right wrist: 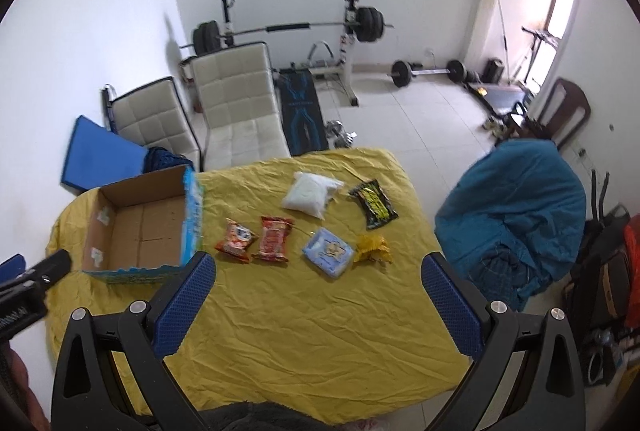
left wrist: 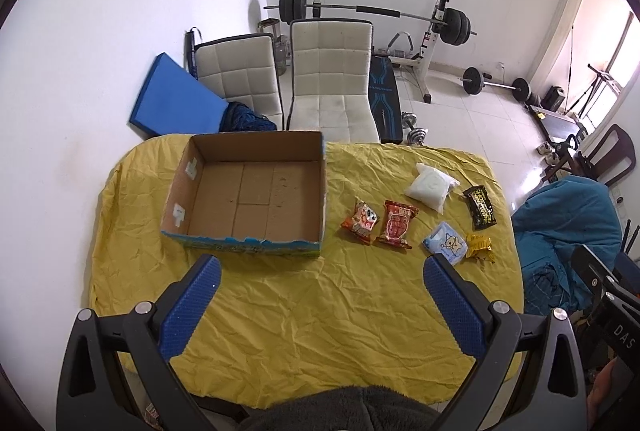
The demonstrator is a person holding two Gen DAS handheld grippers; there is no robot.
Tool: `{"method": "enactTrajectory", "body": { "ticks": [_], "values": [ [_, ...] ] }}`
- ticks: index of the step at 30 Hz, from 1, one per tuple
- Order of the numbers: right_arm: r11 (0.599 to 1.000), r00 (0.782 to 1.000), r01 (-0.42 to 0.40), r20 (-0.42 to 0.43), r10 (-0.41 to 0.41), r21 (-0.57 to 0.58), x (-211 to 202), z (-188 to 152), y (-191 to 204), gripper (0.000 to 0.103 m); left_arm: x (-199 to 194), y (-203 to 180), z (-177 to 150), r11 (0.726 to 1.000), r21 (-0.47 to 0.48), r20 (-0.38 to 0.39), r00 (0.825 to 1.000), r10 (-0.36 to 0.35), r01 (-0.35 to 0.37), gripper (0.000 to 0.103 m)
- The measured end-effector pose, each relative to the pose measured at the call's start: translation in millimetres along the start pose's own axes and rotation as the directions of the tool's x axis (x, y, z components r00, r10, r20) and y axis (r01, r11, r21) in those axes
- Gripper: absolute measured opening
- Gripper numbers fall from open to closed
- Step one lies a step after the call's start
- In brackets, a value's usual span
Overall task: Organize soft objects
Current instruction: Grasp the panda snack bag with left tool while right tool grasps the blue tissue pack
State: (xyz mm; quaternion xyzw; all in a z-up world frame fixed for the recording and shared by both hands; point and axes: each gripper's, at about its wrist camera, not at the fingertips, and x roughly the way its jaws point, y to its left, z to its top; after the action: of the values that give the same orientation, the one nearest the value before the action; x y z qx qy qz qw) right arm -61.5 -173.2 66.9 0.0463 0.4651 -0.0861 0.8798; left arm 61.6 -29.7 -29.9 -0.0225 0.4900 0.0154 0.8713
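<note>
Plainly, nothing is held yet: the left claw (left wrist: 320, 271) and right claw (right wrist: 318, 269) are both spread wide and empty above the table (left wrist: 304, 311). The box (left wrist: 248, 191) stands empty; six soft packets lie to its right, the orange packet (left wrist: 360, 220) nearest. That one should be pinched gently across its middle. Packet print cannot be read.
</note>
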Motion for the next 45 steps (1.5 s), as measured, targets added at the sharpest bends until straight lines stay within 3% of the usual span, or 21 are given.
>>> {"method": "enactTrajectory", "body": {
  "ticks": [3,7,12,14,18,23,26,30,32,34,38,41,43,45],
  "values": [
    [0.999,0.997,0.041,-0.067,-0.039,0.018,46.5,9.3,-29.1,0.103,30.8,-16.9,14.5,0.999,0.04,-0.033,0.999,0.008,-0.007,0.103],
    [0.997,0.98,0.047,-0.191,-0.056,-0.054,128.9,14.0,-53.5,0.103,88.2,-43.9,30.4,0.995,0.103,-0.095,0.995,0.016,-0.006,0.103],
    [0.993,0.932,0.016,-0.359,-0.058,-0.118,243.1,10.4,-74.1,0.103,181.6,-72.4,41.4,0.99,0.142,-0.227,0.973,0.042,-0.009,0.103],
    [0.99,0.91,-0.054,-0.414,-0.006,-0.134,284.9,8.1,-74.0,0.103,216.9,-82.6,43.3,0.986,0.164,-0.279,0.959,0.045,0.001,0.103],
    [0.967,0.854,-0.163,-0.519,0.039,-0.195,352.4,-1.1,-48.7,0.103,287.1,-93.2,47.5,0.98,0.197,-0.39,0.917,0.08,-0.002,0.103],
    [0.892,0.813,-0.224,-0.58,-0.052,-0.394,422.5,-21.8,-2.7,0.103,363.6,-102.0,52.2,0.953,0.301,-0.495,0.849,0.187,-0.034,0.103],
    [0.874,0.781,-0.245,-0.619,-0.078,-0.419,449.7,-31.0,8.1,0.103,400.9,-108.6,52.7,0.931,0.363,-0.537,0.811,0.232,-0.027,0.103],
    [0.897,0.747,-0.244,-0.661,-0.068,-0.369,479.0,-34.3,9.1,0.103,435.2,-117.5,46.0,0.894,0.447,-0.555,0.771,0.311,-0.039,0.103],
    [0.914,0.736,-0.232,-0.675,-0.058,-0.332,489.5,-33.3,6.8,0.099,445.8,-120.2,40.2,0.878,0.478,-0.564,0.753,0.338,-0.037,0.103],
    [0.928,0.722,-0.216,-0.689,-0.057,-0.303,499.8,-33.5,3.9,0.093,457.2,-120.5,31.0,0.868,0.497,-0.589,0.725,0.357,-0.023,0.103],
    [0.963,0.677,-0.193,-0.736,-0.006,-0.186,520.8,-37.0,-4.1,0.08,471.0,-118.7,21.2,0.87,0.492,-0.61,0.71,0.353,-0.01,0.101],
    [0.984,0.658,-0.158,-0.751,0.047,-0.077,529.9,-40.0,-16.7,0.076,473.9,-116.1,19.2,0.886,0.463,-0.623,0.712,0.323,0.004,0.074],
    [0.991,0.653,-0.136,-0.753,0.08,-0.013,535.9,-40.9,-27.1,0.076,477.9,-113.4,14.4,0.917,0.397,-0.657,0.706,0.264,0.026,0.055],
    [0.989,0.659,-0.141,-0.741,0.129,0.047,538.6,-41.0,-34.2,0.076,474.7,-109.4,11.9,0.94,0.339,-0.677,0.703,0.217,0.036,0.053]
  ]
}}
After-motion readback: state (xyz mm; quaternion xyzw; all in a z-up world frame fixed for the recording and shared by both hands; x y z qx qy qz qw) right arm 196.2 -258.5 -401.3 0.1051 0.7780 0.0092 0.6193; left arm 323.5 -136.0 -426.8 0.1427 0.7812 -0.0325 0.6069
